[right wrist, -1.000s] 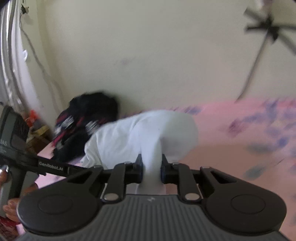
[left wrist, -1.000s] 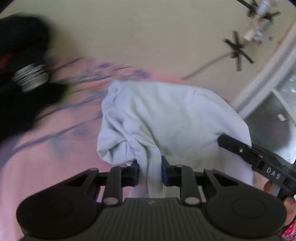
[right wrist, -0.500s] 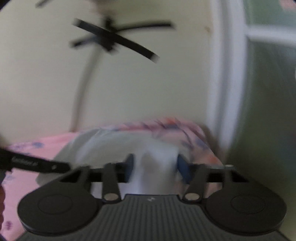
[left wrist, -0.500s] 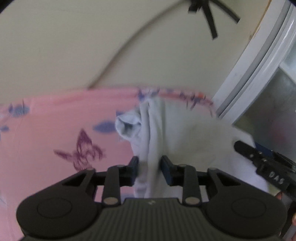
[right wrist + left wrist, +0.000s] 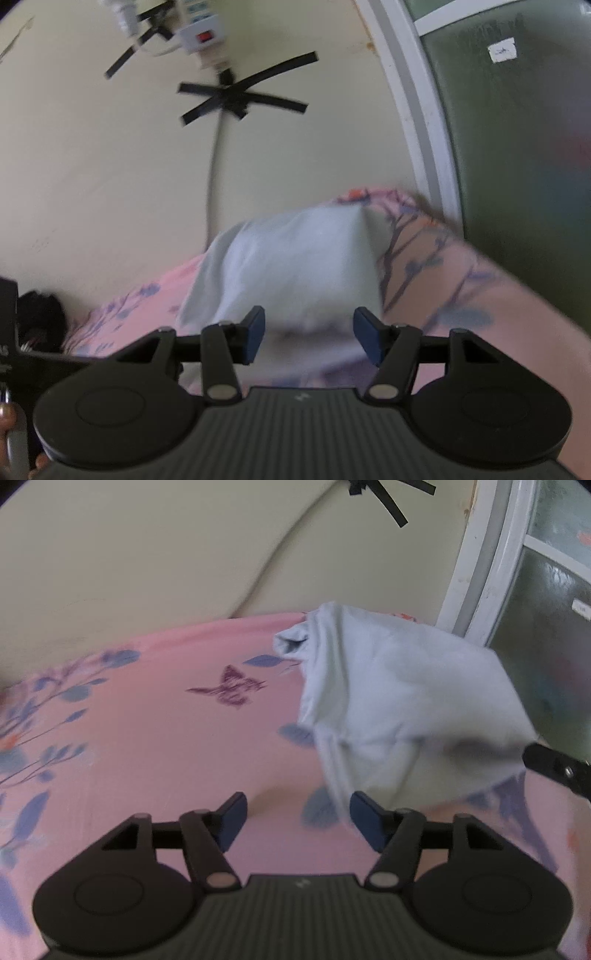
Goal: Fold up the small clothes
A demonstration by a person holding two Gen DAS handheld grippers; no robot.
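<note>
A pale blue-white garment (image 5: 399, 709) lies bunched on the pink flowered bedsheet (image 5: 155, 746), close to the wall and the window frame. My left gripper (image 5: 297, 812) hovers just short of it with its jaws opening. A loose strip of the cloth hangs just inside the right pad (image 5: 364, 818), and neither pad presses on it. In the right wrist view the same garment (image 5: 295, 266) sits straight ahead. My right gripper (image 5: 308, 336) is open, with the blurred near edge of the cloth between its pads but not pinched. The right gripper's tip (image 5: 554, 768) shows at the garment's right side.
A cream wall (image 5: 166, 554) with a cable held by black tape crosses (image 5: 236, 99) backs the bed. A white window frame (image 5: 480, 554) and frosted glass stand at the right. A dark clothes pile (image 5: 40, 317) lies far left. A white power strip (image 5: 201, 35) is on the wall.
Both grippers were shut on the garment and carried it sideways toward the window corner. Both have since let go and stand open. The garment has dropped onto the sheet.
</note>
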